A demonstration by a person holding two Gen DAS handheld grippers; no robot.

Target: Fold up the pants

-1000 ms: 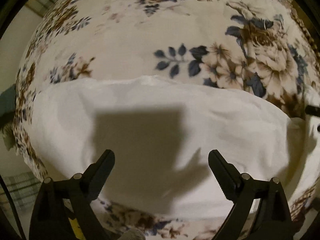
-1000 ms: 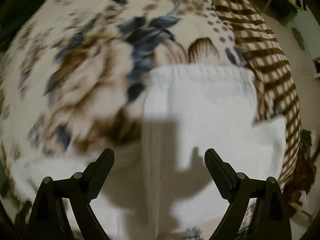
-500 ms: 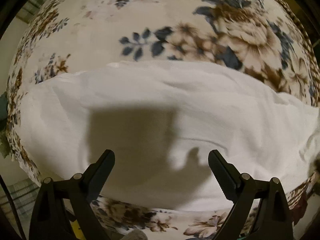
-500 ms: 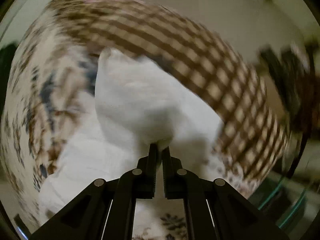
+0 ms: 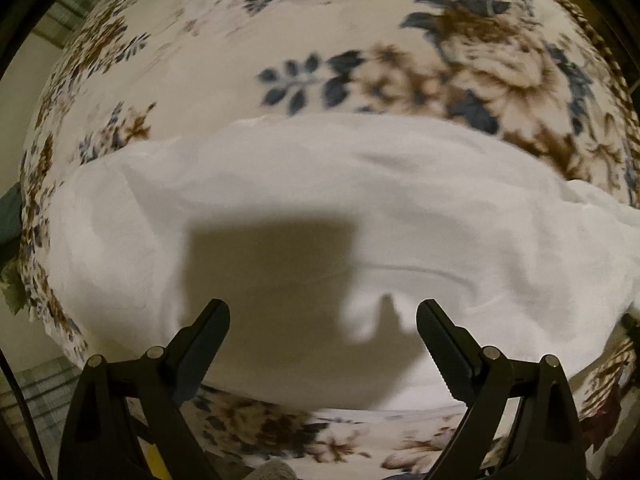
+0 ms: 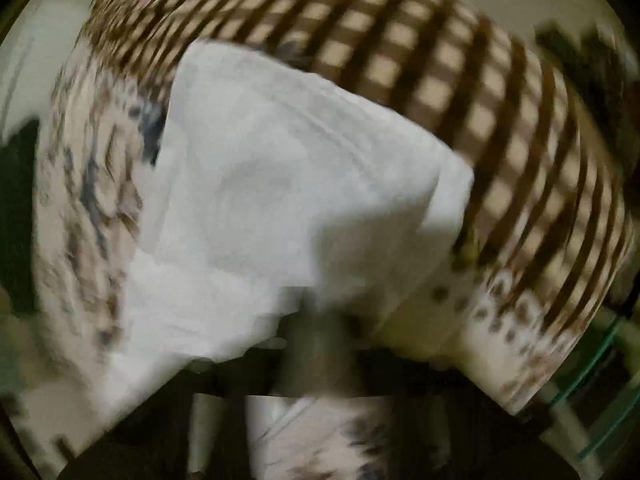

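The white pants (image 5: pixel 304 200) lie spread across a floral blanket (image 5: pixel 280 20). My left gripper (image 5: pixel 322 320) is open and empty, hovering just above the near part of the pants. In the right wrist view the frame is badly blurred. A lifted end of the white pants (image 6: pixel 280 184) rises from my right gripper (image 6: pixel 320 332), whose fingers are smeared by motion. The cloth seems pinched there, but the blur hides the jaws.
The blanket has a brown checked border (image 6: pixel 460 80) along its far edge in the right wrist view. Beyond the blanket edge, floor (image 5: pixel 20 80) shows at the left and dim clutter (image 6: pixel 592 64) at the right.
My right gripper shut on an end of the pants about half a second ago and now swings fast with it. My left gripper stayed open and shifted only slightly over the pants.
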